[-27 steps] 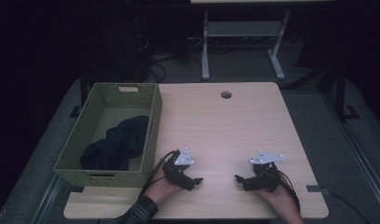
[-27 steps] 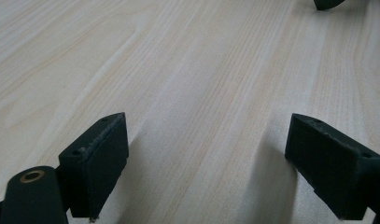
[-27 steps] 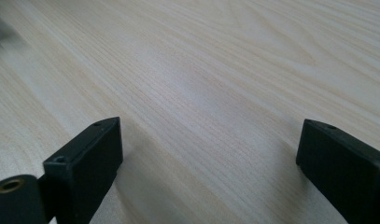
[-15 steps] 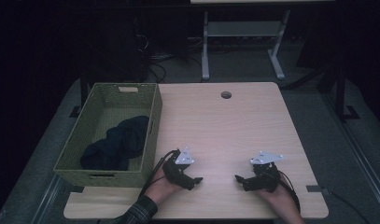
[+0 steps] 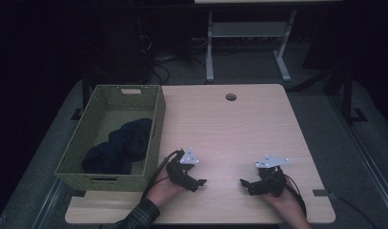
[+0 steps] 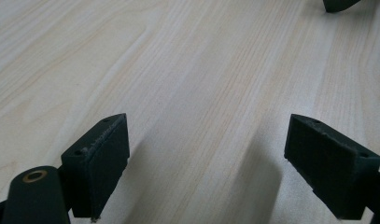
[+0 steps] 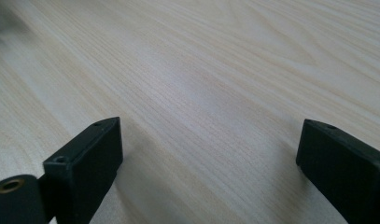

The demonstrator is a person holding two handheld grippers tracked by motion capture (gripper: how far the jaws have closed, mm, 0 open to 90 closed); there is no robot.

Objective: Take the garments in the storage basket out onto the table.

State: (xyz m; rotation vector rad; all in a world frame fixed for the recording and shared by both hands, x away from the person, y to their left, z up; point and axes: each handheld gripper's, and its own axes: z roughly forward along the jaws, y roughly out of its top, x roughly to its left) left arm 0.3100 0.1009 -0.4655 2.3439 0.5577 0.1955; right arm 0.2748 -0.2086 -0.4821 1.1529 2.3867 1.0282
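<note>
Dark cloth left of left gripper

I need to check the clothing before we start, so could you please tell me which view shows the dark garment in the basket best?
The high view: the dark garment lies bunched inside the green basket. Both gripper views face bare tabletop instead.

Left gripper low over the pale wooden table, jaws spread wide — bare wood grain between them, dark tip of the other gripper at the top right edge
</note>
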